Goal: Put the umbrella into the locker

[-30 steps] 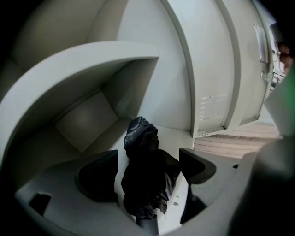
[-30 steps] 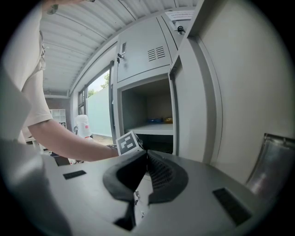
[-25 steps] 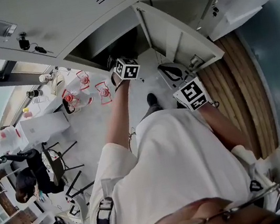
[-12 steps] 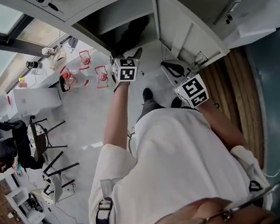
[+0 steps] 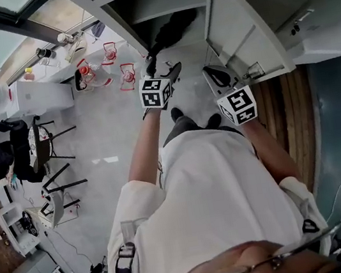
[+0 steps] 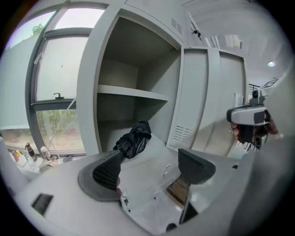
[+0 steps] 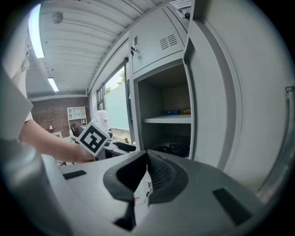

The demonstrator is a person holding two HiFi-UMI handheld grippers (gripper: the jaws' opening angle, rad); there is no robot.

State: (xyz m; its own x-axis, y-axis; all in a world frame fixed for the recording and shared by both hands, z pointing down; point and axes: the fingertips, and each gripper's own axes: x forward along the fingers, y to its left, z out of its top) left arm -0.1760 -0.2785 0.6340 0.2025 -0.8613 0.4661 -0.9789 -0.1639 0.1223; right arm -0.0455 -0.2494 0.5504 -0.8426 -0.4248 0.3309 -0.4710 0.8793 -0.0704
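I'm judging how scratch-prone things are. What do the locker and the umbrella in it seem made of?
Locker: probably painted sheet metal, smooth pale grey, thin flat panels with punched vent slots. Umbrella: likely black synthetic fabric, slightly glossy, bunched in soft crumpled folds.

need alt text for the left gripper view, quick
A folded black umbrella lies on the floor of an open grey locker, under its shelf. In the foreground the left gripper is open with nothing between its jaws, pointed at the locker. The locker door stands open at right and a window shows at left.
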